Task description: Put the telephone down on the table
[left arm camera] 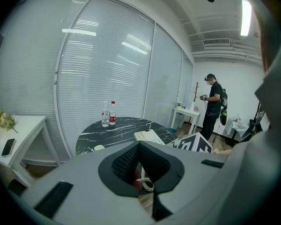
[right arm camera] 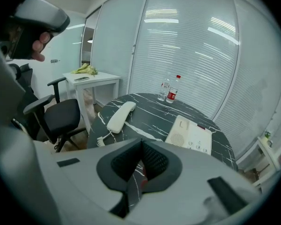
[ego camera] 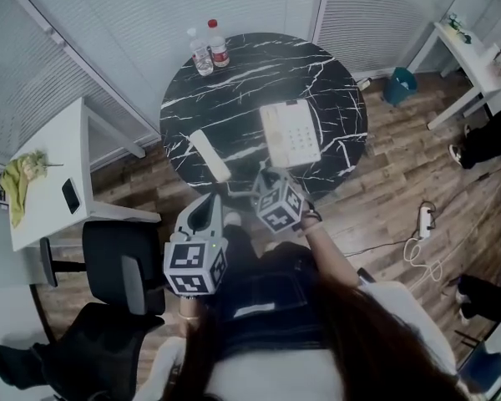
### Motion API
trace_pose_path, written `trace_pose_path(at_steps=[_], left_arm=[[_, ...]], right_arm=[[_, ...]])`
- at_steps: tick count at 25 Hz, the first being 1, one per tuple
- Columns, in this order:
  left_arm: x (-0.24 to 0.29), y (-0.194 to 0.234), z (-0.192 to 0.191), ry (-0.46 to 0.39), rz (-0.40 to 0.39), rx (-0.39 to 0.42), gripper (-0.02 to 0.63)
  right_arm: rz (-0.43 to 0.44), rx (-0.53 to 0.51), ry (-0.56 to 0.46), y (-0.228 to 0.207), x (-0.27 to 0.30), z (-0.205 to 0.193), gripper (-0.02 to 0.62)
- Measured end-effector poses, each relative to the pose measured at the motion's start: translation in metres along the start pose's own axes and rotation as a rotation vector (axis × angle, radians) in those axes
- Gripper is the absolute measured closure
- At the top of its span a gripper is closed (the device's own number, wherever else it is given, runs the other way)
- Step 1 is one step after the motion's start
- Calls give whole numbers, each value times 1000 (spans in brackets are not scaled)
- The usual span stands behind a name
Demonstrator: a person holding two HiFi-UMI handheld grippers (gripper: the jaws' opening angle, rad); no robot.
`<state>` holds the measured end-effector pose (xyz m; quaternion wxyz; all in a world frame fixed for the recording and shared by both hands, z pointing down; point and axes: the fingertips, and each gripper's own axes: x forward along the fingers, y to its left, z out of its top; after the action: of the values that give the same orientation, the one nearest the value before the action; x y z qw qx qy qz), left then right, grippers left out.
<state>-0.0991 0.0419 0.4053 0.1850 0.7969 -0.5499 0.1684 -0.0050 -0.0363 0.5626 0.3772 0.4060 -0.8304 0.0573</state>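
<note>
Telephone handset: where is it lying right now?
In the head view the handset lies flat on the near left part of the round black table. It sits left of the telephone base and apart from it.

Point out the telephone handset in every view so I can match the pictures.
Head view: handset lies on the round table, left of the telephone base.
Left gripper view: only a pale end, probably the handset, shows at the table's near edge.
Right gripper view: handset lies left of centre on the table.
Shared landmark: two bottles at the table's far edge.
</note>
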Motion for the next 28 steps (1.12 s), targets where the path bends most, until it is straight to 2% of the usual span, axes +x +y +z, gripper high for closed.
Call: trace_pose_path(at_steps=[15, 22, 28], left_arm=[[-28, -39, -21, -18, 6, 20, 606], [-39, -60, -25, -18, -12, 28, 606], [-42, -61, -29, -3, -17, 54, 606]], right_arm=[[-46, 41, -35, -5, -51, -35, 597], [-86, 80, -82, -11, -69, -40, 597], [-99, 115, -96, -11, -73, -40, 597]])
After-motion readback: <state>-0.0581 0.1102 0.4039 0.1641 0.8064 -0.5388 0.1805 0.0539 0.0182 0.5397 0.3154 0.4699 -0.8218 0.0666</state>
